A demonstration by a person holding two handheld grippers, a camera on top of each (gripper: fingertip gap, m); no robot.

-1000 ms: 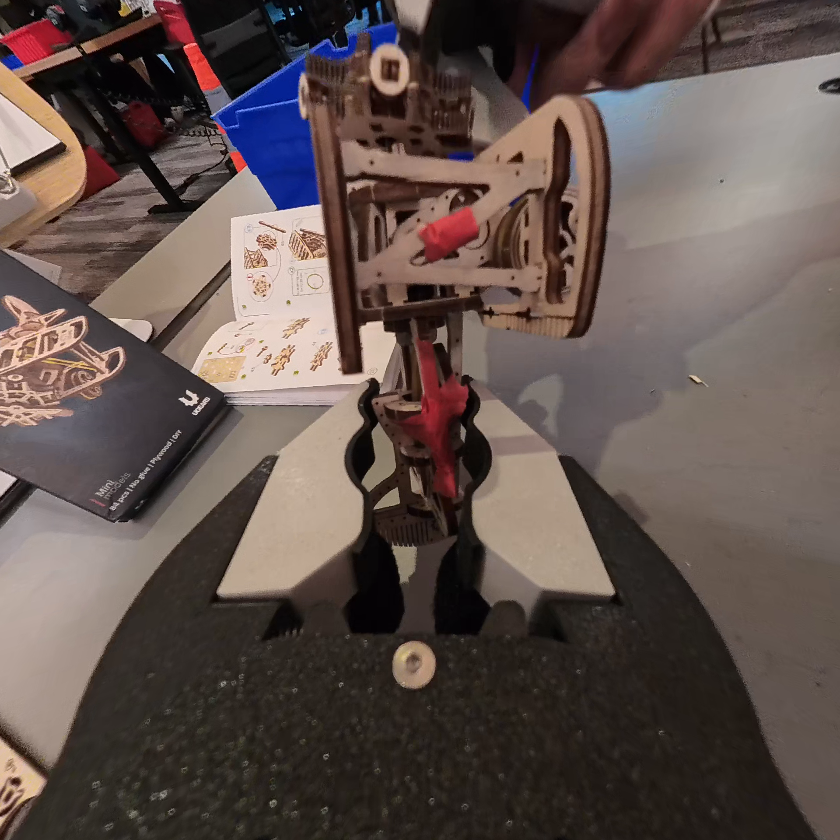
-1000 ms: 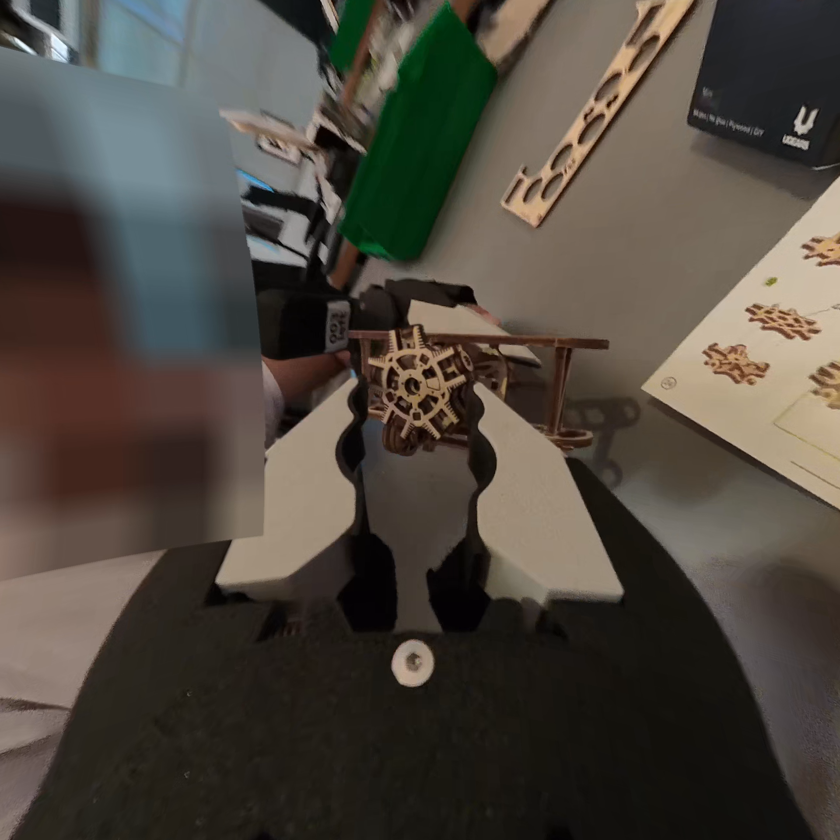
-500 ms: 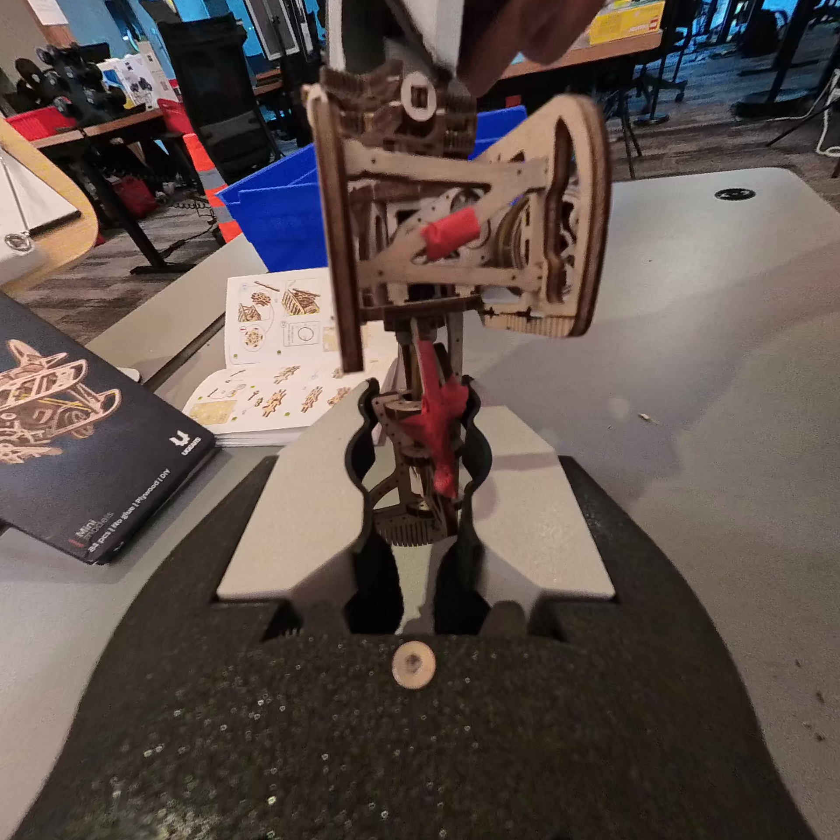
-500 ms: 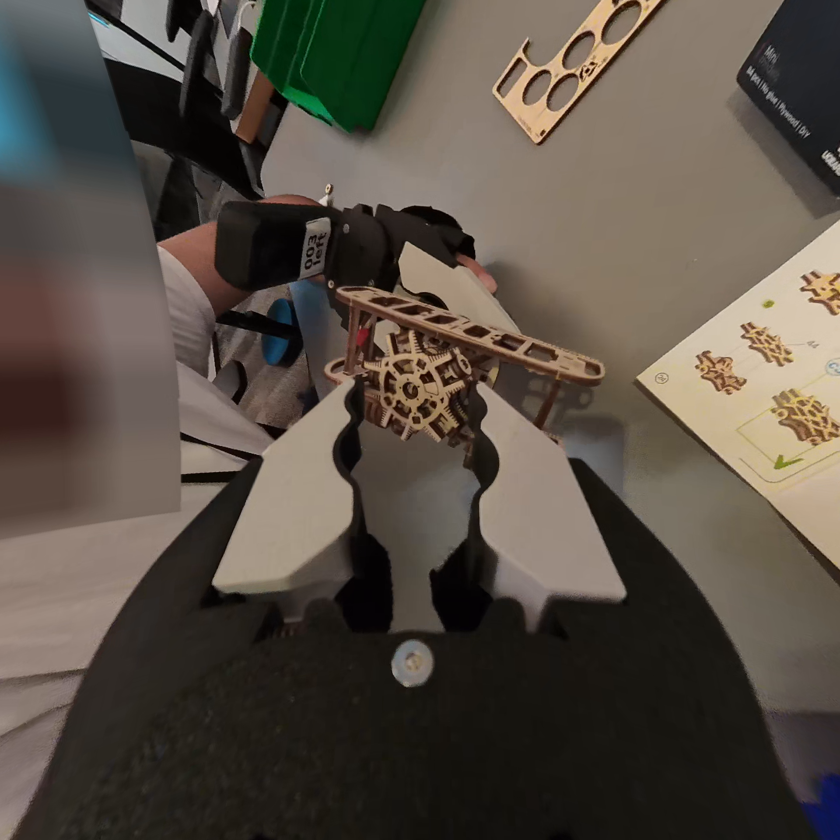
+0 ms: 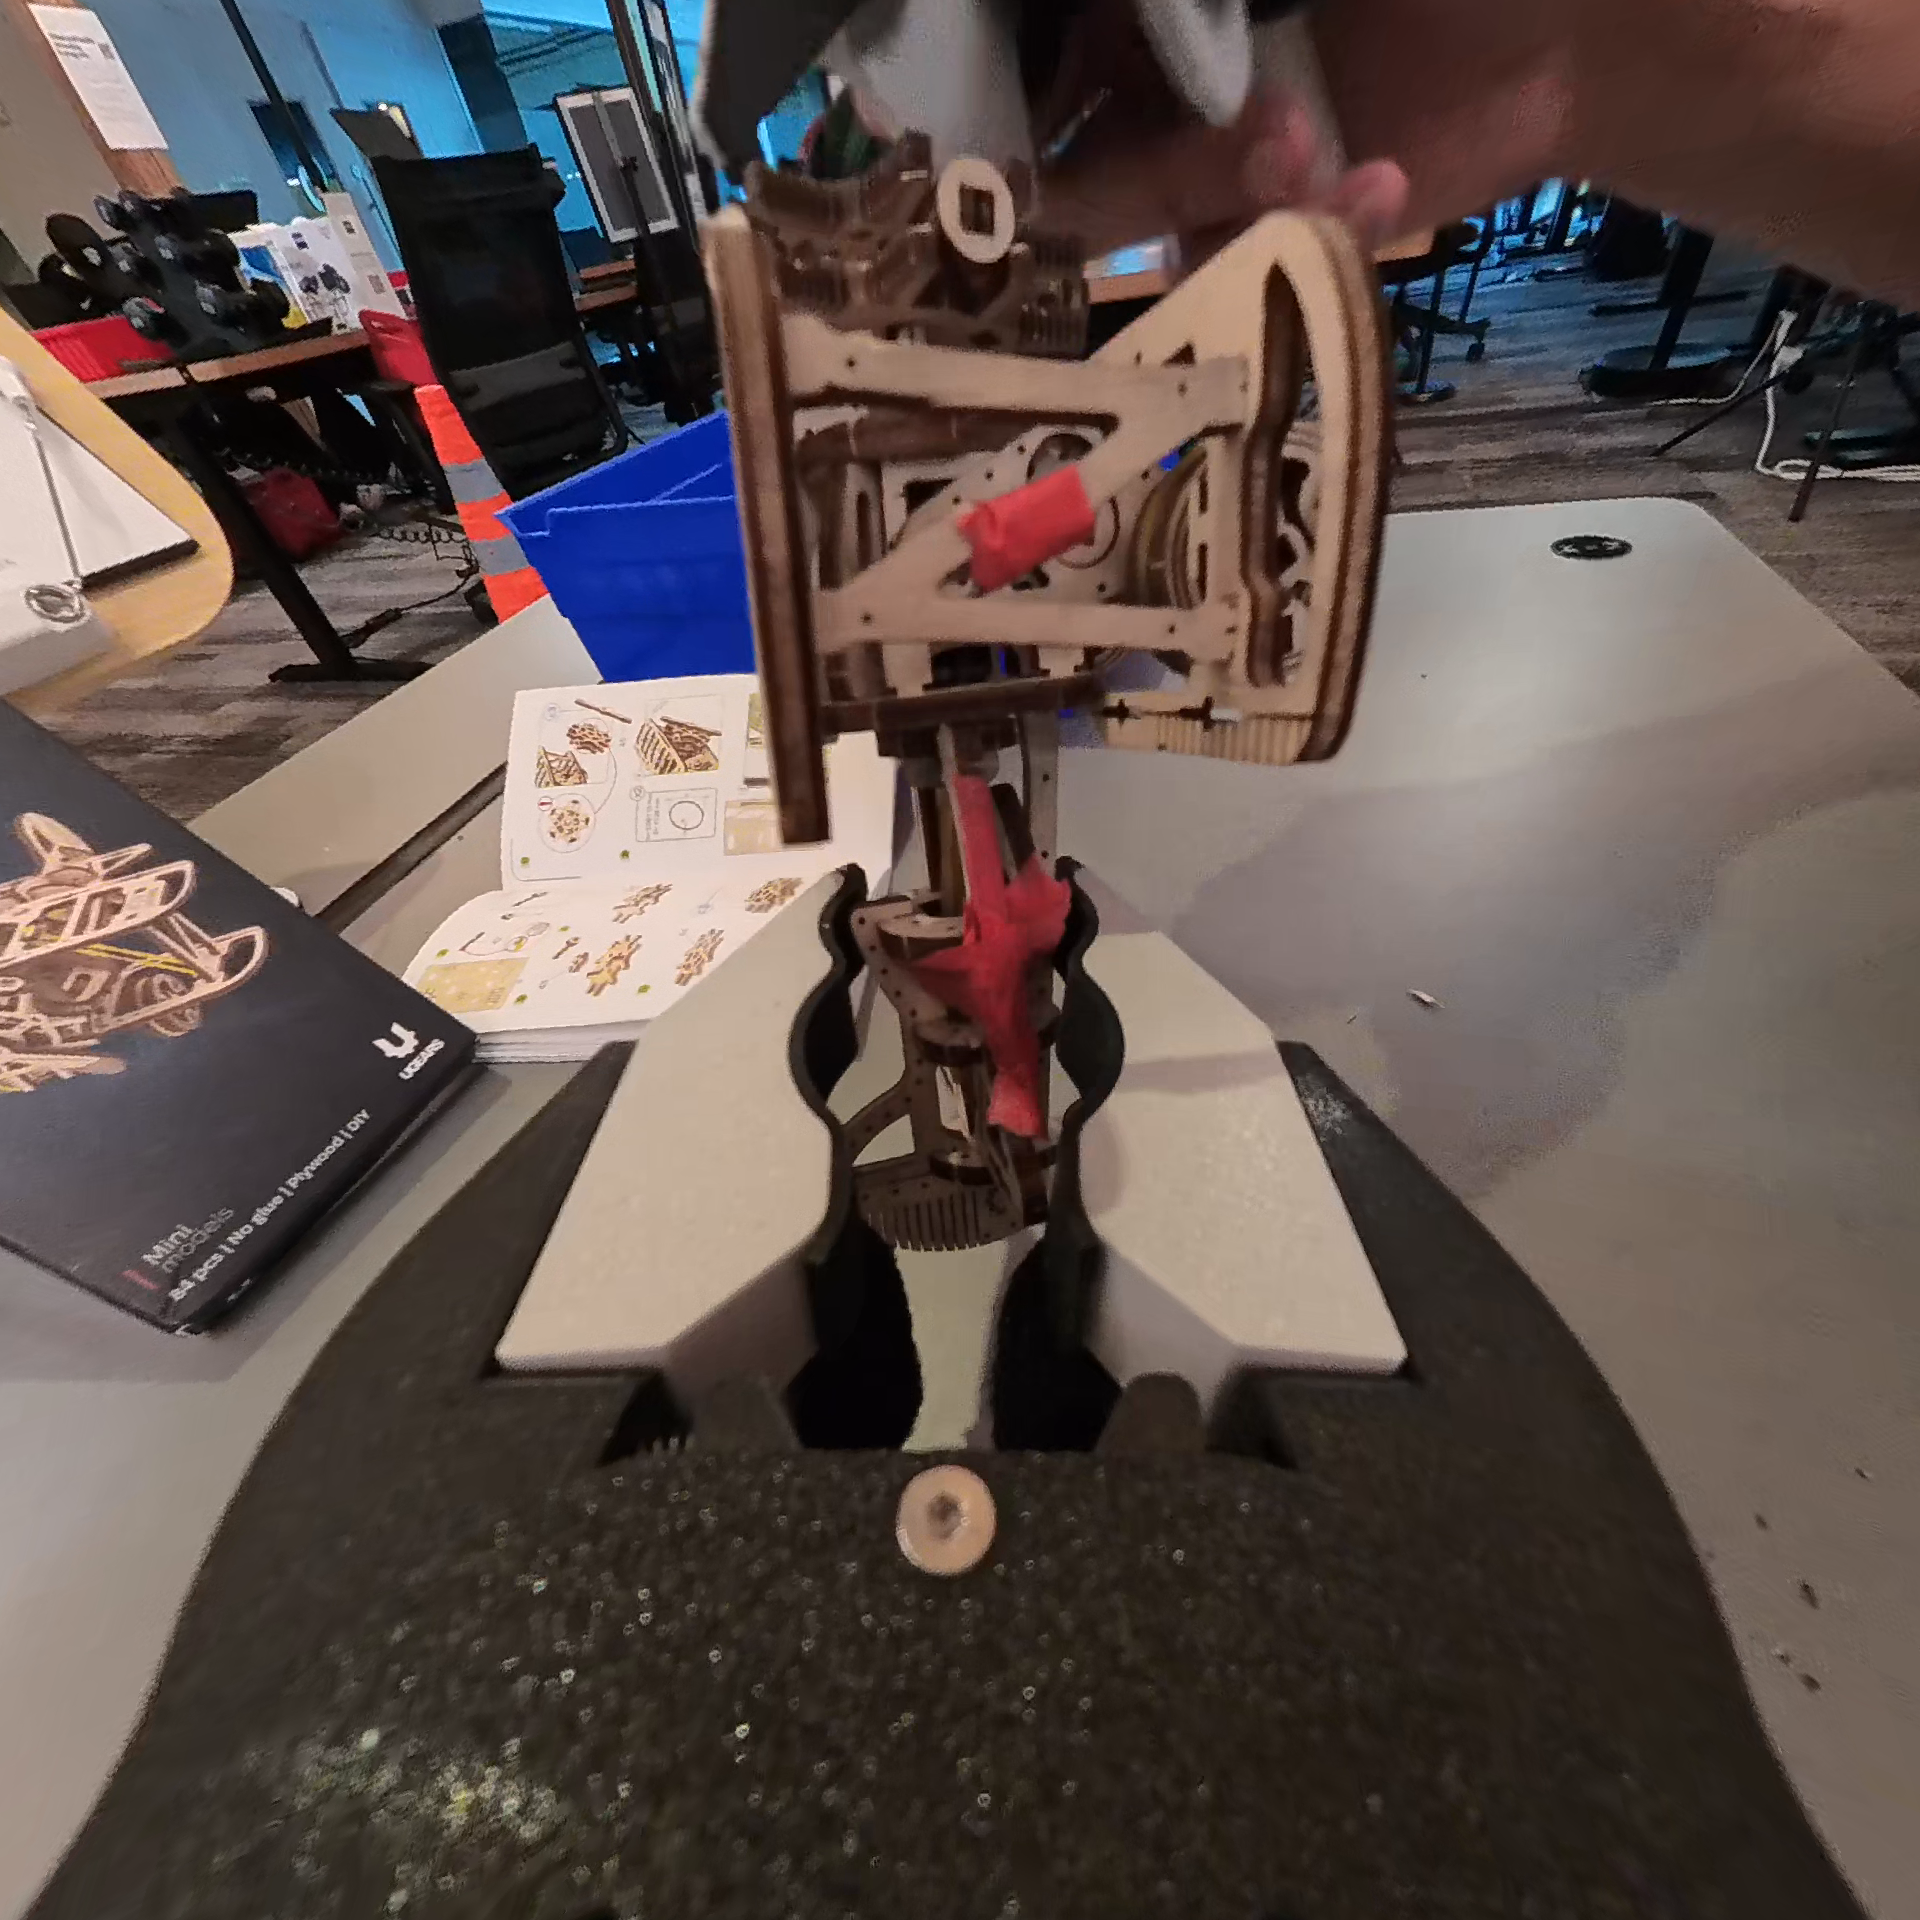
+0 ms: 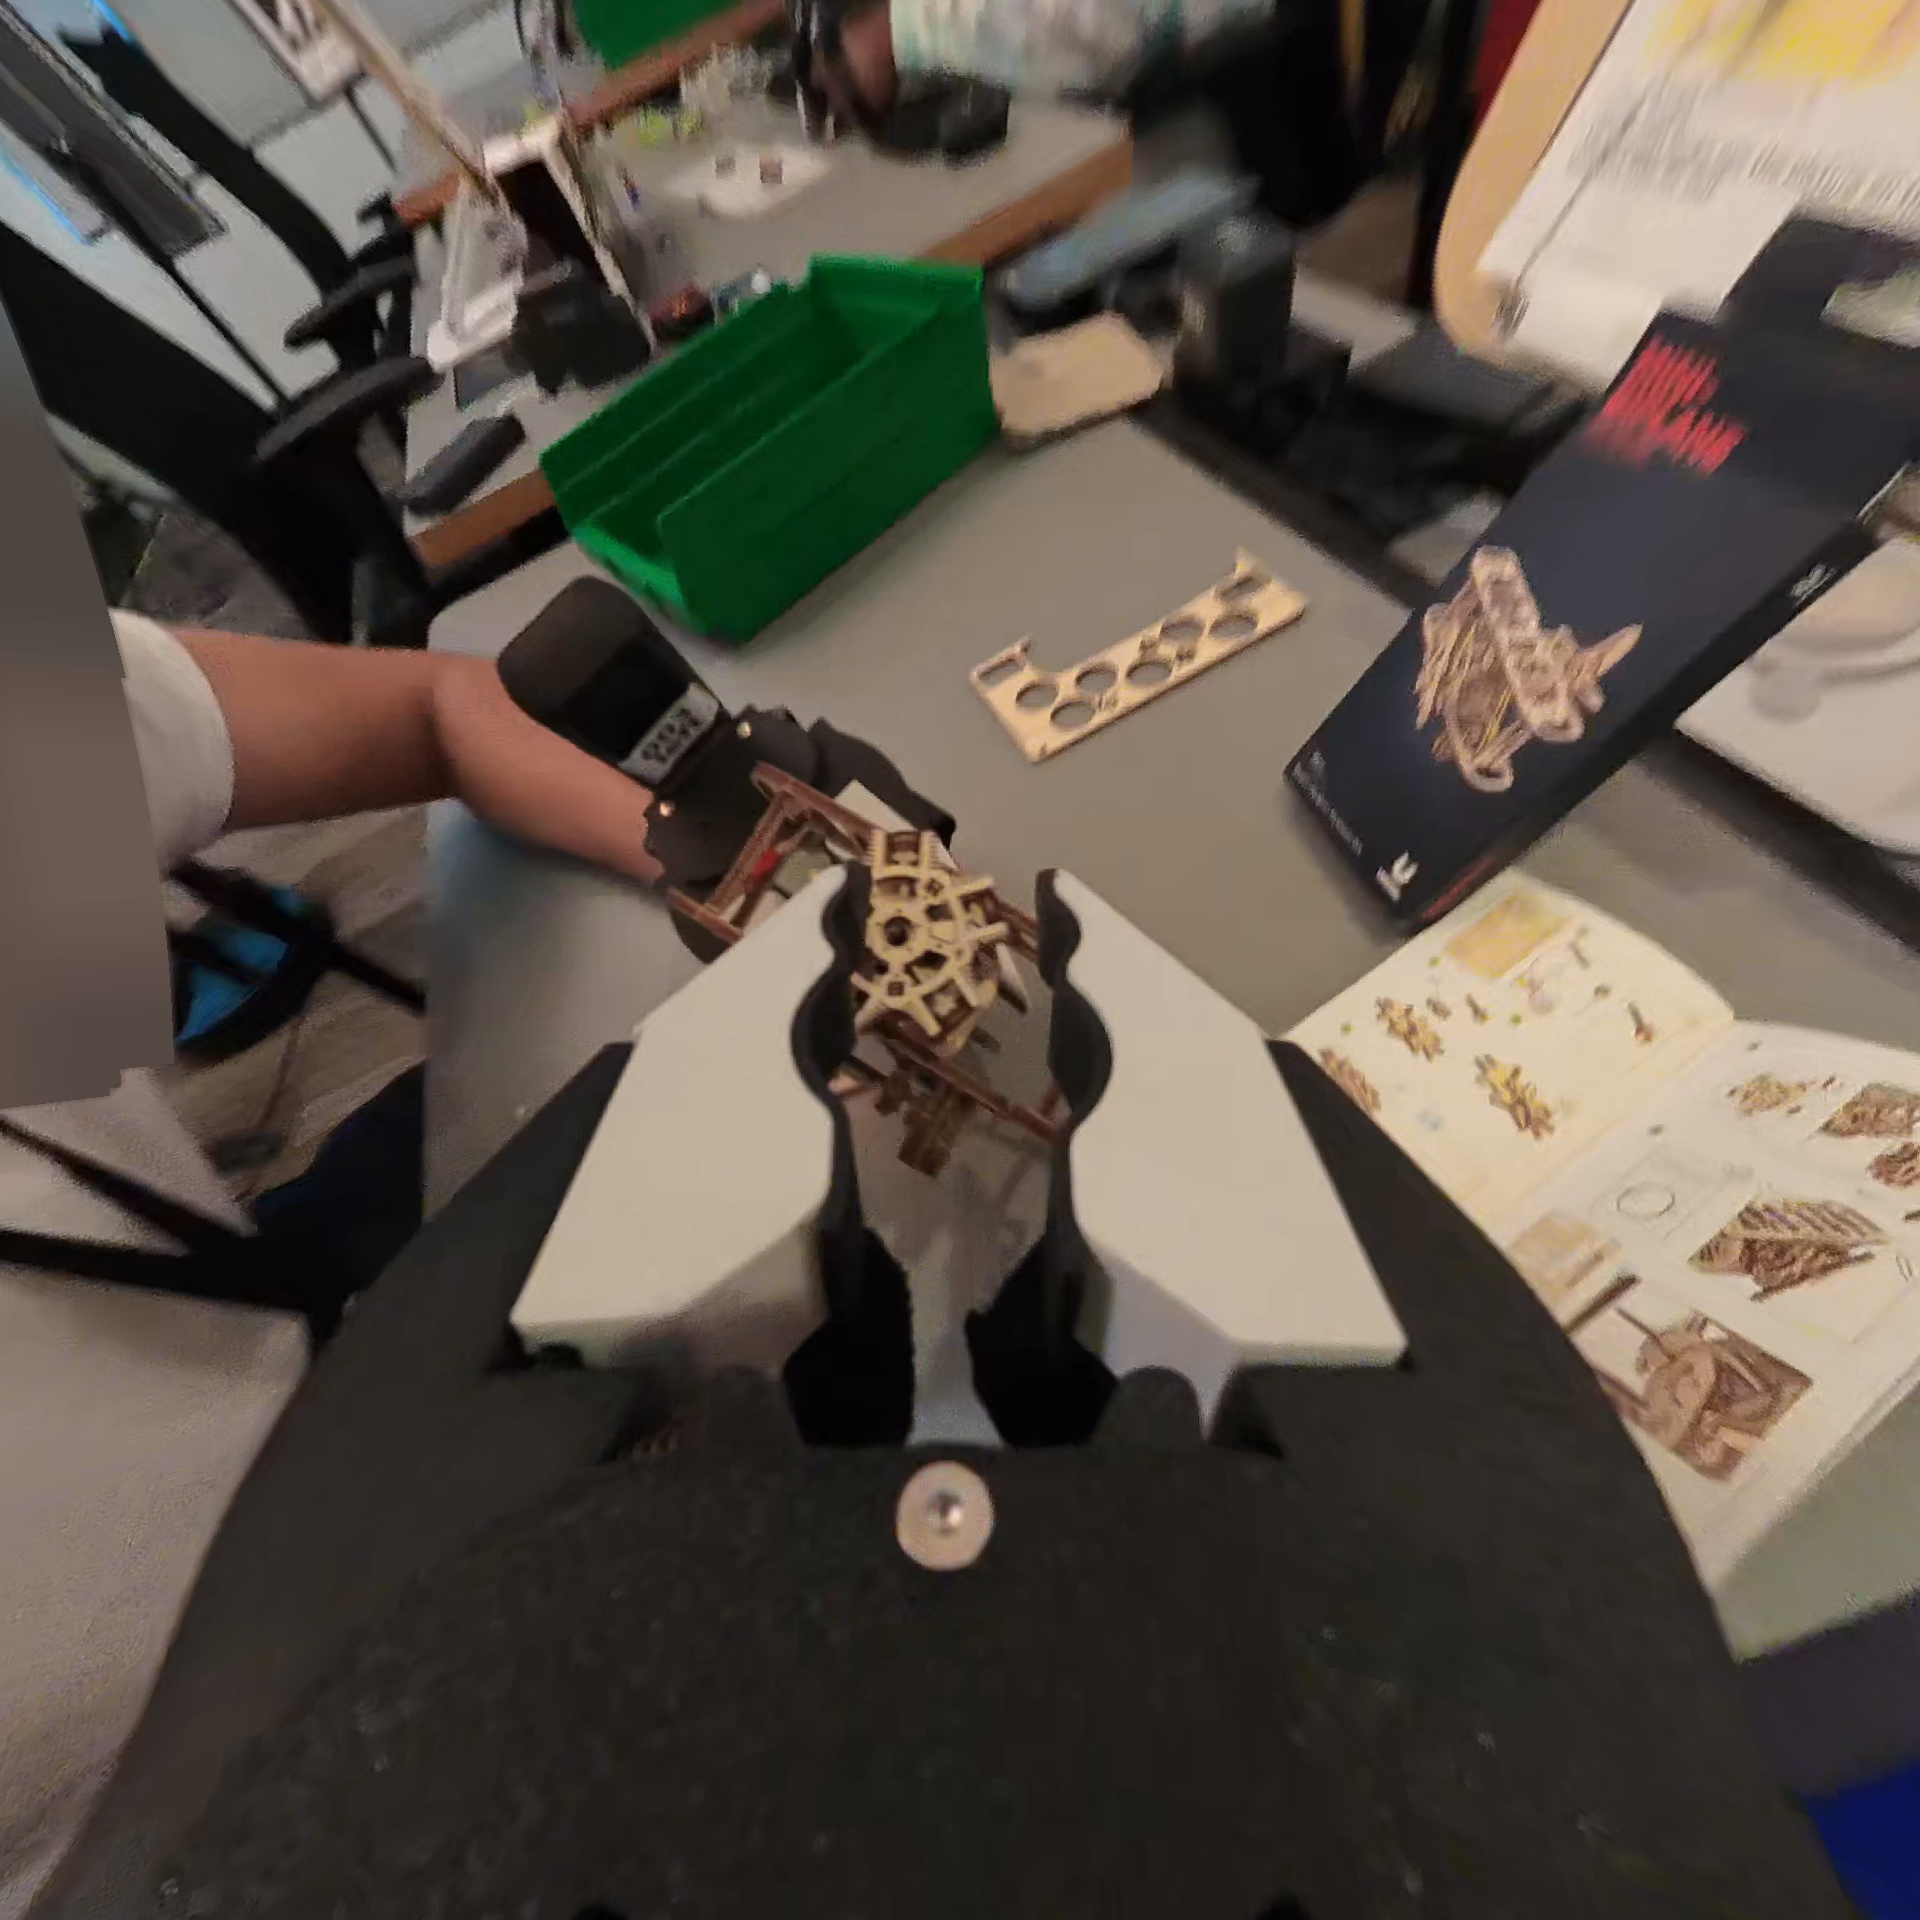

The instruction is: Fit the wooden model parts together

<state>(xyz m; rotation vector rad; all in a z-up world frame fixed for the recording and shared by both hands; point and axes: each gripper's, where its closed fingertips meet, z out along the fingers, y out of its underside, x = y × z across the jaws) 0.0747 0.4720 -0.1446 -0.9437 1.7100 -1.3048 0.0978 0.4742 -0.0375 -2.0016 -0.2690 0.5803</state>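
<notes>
A wooden biplane model (image 5: 1039,499) with red tape on it stands nose-up in the left wrist view. My left gripper (image 5: 956,935) is shut on its tail frame, where a red tape scrap (image 5: 997,966) hangs. My right gripper (image 6: 940,935) is closed around the round engine (image 6: 920,956) at the model's nose. The wings (image 6: 769,842) show behind it. In the left wrist view a hand (image 5: 1558,104) and the right gripper sit blurred above the nose. In the right wrist view the left gripper's black body (image 6: 623,675) and an arm (image 6: 343,717) hold the model's far end.
The grey table (image 5: 1558,935) holds an open instruction booklet (image 5: 623,883), a dark model box (image 5: 187,1018) and a blue bin (image 5: 634,561). The right wrist view shows a green bin (image 6: 790,436), a punched wooden sheet (image 6: 1132,665), the box (image 6: 1558,665) and the booklet (image 6: 1558,1143). My right fingertips sit around 11 cm from my left ones.
The right gripper has swung around the model's nose, so its view turned from the tabletop toward the room. The engine stayed between its fingertips. The left gripper still holds the tail, tilted slightly upward.
</notes>
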